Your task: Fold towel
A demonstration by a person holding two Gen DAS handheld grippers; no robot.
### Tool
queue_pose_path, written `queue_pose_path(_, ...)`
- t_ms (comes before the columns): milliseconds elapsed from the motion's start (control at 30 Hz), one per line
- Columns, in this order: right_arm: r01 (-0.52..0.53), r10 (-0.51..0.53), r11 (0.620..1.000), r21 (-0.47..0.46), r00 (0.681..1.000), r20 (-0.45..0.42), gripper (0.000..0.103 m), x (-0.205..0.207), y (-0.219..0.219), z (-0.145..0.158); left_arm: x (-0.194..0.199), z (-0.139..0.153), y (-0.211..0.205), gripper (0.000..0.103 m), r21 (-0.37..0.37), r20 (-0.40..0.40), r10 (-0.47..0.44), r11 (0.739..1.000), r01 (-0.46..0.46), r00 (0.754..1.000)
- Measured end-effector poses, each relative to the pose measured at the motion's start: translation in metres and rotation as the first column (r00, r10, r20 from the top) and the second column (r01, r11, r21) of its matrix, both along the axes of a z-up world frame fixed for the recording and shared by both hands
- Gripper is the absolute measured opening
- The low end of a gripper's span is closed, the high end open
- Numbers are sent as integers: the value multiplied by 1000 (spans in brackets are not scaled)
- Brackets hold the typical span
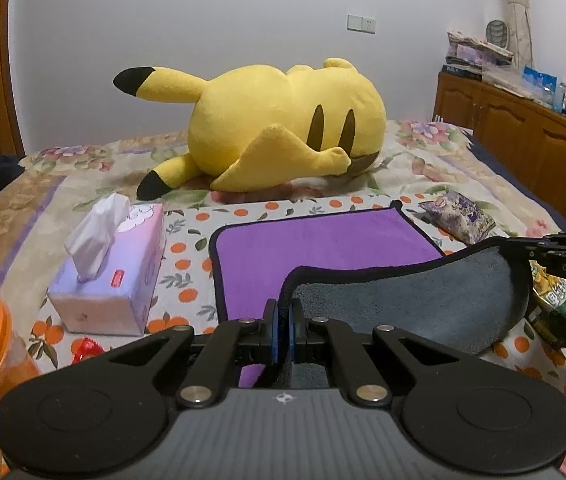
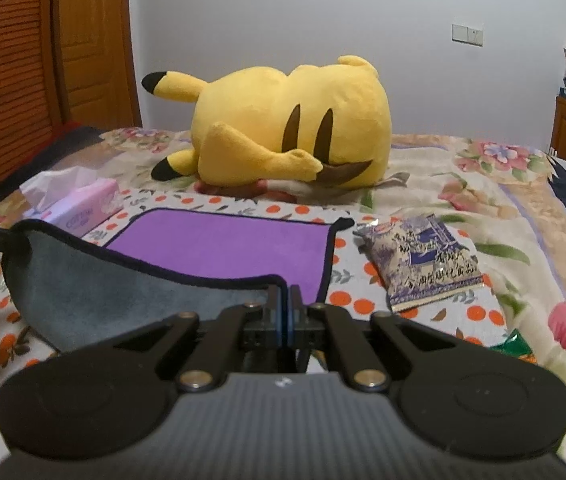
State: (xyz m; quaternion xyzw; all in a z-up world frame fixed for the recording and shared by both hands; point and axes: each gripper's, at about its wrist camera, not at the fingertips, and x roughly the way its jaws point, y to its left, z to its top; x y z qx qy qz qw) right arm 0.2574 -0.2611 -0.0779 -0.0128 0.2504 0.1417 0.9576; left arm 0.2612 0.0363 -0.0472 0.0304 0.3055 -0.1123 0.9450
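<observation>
Left wrist view: the left gripper [image 1: 283,322] and right gripper [image 2: 286,312] each pinch a near corner of the towel [image 1: 315,240] (soft, light, sagging between them); far half lies on the bed [image 1: 443,168].

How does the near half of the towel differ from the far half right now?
The near half of the towel is lifted and turned over, showing grey; the far half lies flat on the bed, showing purple. The left hand-held gripper and right hand-held gripper pinch the near corners; the far corners lie free. Both share a dark trim.
</observation>
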Motion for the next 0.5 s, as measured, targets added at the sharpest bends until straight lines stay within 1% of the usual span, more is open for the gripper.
queue_pose_path(433, -10, 11, 999, -32, 999, 46, 3, 17, 5, 12, 24, 10, -6, 6, 23, 29, -2, 1000, 2, 1000)
queue_pose_path(500, -9, 11, 999, -37, 999, 52, 3, 19, 6, 15, 29, 11, -6, 6, 9, 26, -7, 1000, 7, 1000)
